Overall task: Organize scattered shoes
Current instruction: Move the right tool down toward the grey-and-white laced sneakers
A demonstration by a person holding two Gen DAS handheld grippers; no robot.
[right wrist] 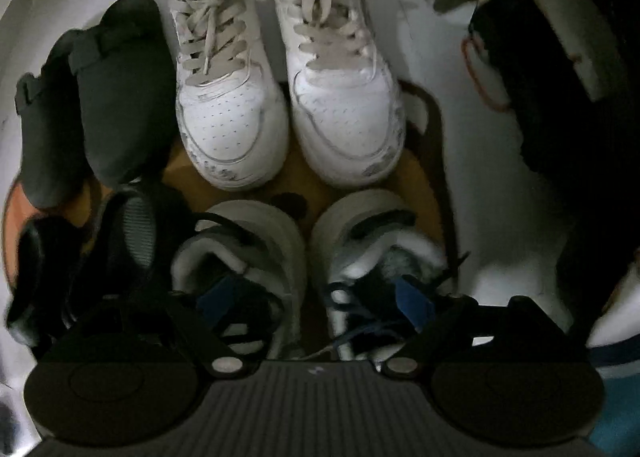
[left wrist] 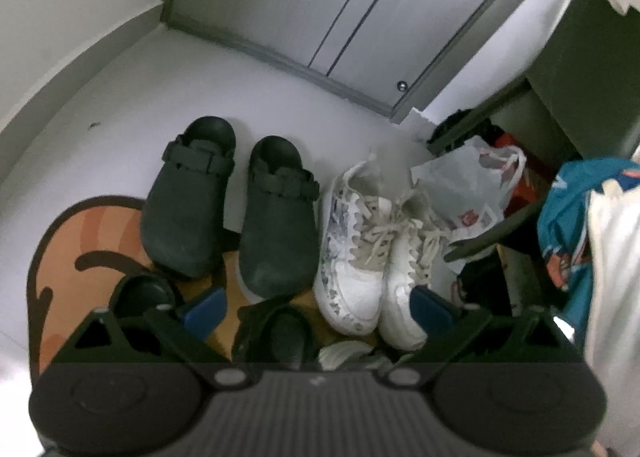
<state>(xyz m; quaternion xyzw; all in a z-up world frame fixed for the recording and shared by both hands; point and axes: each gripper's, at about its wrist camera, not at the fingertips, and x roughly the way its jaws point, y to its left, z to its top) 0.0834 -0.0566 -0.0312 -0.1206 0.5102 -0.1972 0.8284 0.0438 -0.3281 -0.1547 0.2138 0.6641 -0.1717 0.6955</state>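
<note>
right gripper [right wrist: 316, 297] hangs straight down, jaws spread wide, gripping nothing, over the grey high-top pair [right wrist: 308, 253] at six o'clock on the mat [right wrist: 420, 177]. white sneakers [right wrist: 288, 97] sit neat at twelve, dark clogs [right wrist: 96, 105] at ten. those high-tops look padded and soft at the collar, stiff at the sole, so i'd pinch a collar rim. left gripper [left wrist: 316, 307] hovers wide open too, over black sandals [left wrist: 276, 333].

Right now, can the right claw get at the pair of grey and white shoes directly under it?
Probably yes. The right claw hangs open above the grey and white shoes, one blue finger over each shoe, nothing between. The white sneakers stand beyond, clear of the way.
</note>
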